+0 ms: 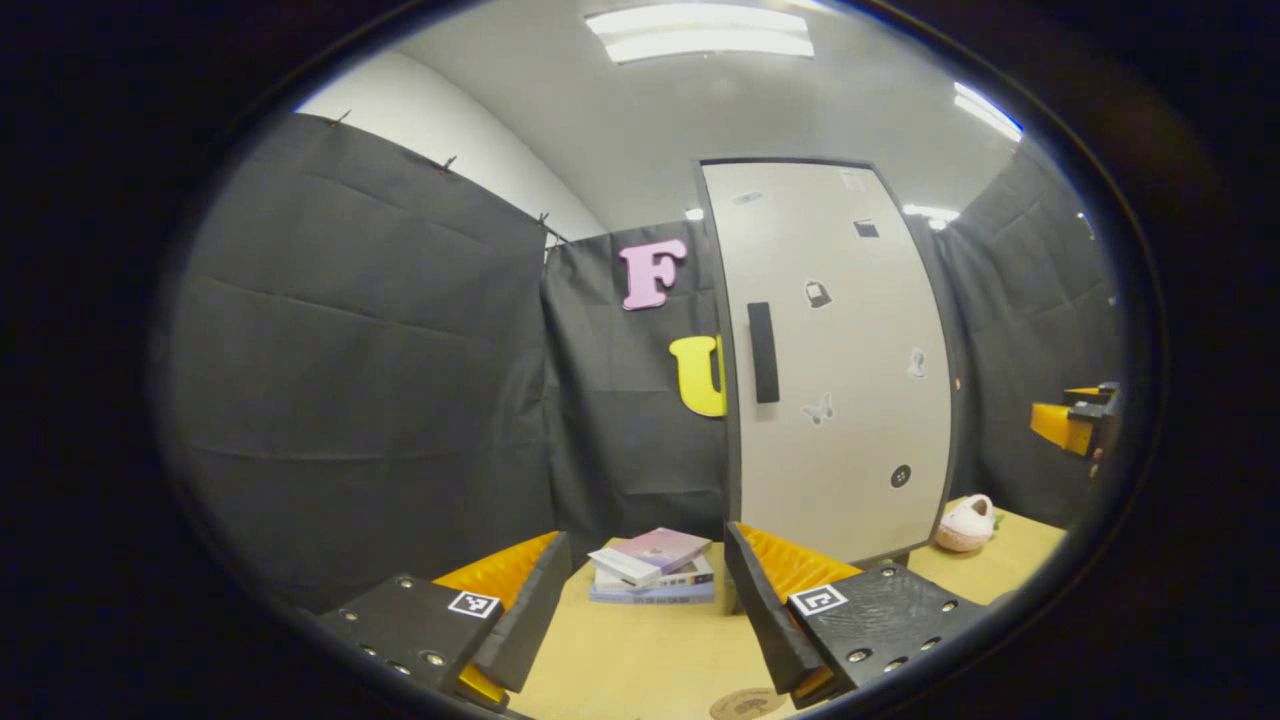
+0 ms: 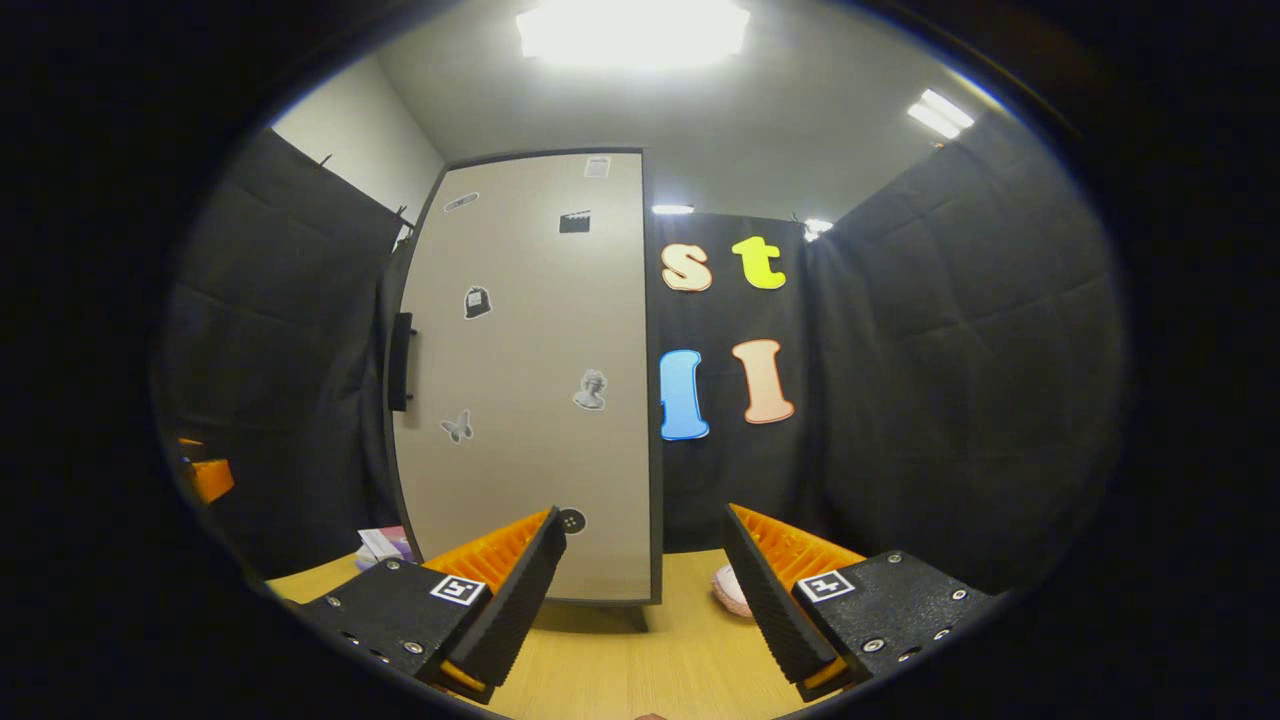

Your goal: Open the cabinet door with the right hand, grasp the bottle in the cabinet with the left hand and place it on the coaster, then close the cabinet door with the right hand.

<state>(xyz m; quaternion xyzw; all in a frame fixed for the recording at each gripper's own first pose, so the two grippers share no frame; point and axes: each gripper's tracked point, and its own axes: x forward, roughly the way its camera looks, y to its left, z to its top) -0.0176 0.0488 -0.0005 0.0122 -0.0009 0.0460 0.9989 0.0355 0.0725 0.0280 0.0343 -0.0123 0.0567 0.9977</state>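
Note:
A tall pale cabinet (image 1: 835, 360) stands on the wooden table with its door shut and a dark vertical handle (image 1: 763, 352) near its left edge. The same cabinet (image 2: 525, 380) and handle (image 2: 400, 361) appear in the right gripper view. My left gripper (image 1: 640, 610) is open above the table, some way in front of the cabinet. My right gripper (image 2: 640, 590) is also open, nothing between its fingers, facing the cabinet's right part. The right gripper (image 1: 1075, 425) shows far right in the left gripper view. A round coaster (image 1: 745, 705) lies at the table's near edge. The bottle is hidden.
A stack of books (image 1: 655, 565) lies left of the cabinet foot. A pink slipper-like object (image 1: 965, 523) sits to the cabinet's right, also seen as a pink object (image 2: 730, 590) in the right gripper view. Black cloth walls close in all round.

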